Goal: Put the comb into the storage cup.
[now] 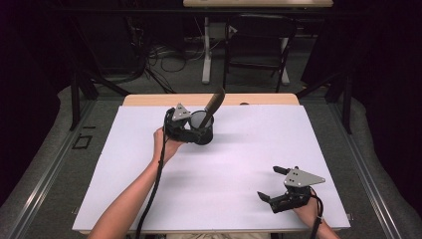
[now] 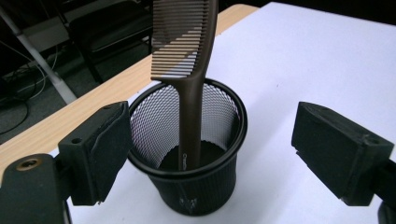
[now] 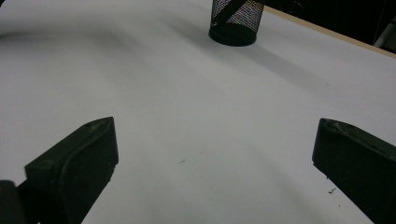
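Two grippers, inventoried near to far. Right gripper [image 1: 272, 185], five o'clock, my hand: jaws spread wide over bare white table [image 1: 239, 164], nothing held. Left gripper [image 2: 205, 154], eleven o'clock: jaws apart, flanking mesh pen cup [image 2: 189, 154], gripping nothing. Brown comb [image 2: 189, 70] stands handle-down inside, leaning. Risk: withdrawing carelessly, a jaw clips the cup and topples it.

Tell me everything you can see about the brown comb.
The comb is dark brown and looks like plastic, with fine close teeth along one edge and a narrow handle. It stands handle-down inside the black mesh cup, leaning against the rim, teeth end up. The left tool stands open around the cup and does not touch the comb.
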{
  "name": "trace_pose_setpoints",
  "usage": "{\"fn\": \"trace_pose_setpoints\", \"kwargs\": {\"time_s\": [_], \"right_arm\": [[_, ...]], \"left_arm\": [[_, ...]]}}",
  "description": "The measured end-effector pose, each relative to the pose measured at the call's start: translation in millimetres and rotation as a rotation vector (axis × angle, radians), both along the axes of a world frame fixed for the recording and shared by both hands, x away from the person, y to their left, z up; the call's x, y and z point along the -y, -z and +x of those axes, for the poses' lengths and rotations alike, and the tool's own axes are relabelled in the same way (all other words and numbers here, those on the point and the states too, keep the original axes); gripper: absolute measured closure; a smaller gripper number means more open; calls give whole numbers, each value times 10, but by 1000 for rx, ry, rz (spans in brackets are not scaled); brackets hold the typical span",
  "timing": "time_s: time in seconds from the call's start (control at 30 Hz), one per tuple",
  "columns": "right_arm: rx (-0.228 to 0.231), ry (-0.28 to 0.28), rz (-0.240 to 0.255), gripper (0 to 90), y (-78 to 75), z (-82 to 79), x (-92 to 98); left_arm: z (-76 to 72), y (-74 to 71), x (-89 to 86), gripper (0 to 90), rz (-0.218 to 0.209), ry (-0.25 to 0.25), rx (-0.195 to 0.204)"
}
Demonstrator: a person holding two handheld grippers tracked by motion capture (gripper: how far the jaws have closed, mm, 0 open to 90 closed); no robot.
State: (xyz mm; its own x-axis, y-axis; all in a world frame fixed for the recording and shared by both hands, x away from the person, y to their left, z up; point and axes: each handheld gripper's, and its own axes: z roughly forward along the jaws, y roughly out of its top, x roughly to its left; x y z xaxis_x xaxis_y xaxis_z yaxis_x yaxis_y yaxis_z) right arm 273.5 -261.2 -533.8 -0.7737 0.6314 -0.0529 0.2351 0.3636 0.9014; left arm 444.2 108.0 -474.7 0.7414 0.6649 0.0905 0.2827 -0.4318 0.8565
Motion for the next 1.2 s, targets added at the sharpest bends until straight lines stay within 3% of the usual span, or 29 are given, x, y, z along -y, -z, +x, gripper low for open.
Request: {"fn": "trace_pose_setpoints", "kwargs": {"time_s": [0.57,1.2], "right_arm": [[0,1,0,0,-1,1,1],[-2,4,0,0,0,1,-2]], "left_arm": [[-216,-6,-175,125,53,12,-24],[-401,16,-376,125,54,-19,-38]]}}
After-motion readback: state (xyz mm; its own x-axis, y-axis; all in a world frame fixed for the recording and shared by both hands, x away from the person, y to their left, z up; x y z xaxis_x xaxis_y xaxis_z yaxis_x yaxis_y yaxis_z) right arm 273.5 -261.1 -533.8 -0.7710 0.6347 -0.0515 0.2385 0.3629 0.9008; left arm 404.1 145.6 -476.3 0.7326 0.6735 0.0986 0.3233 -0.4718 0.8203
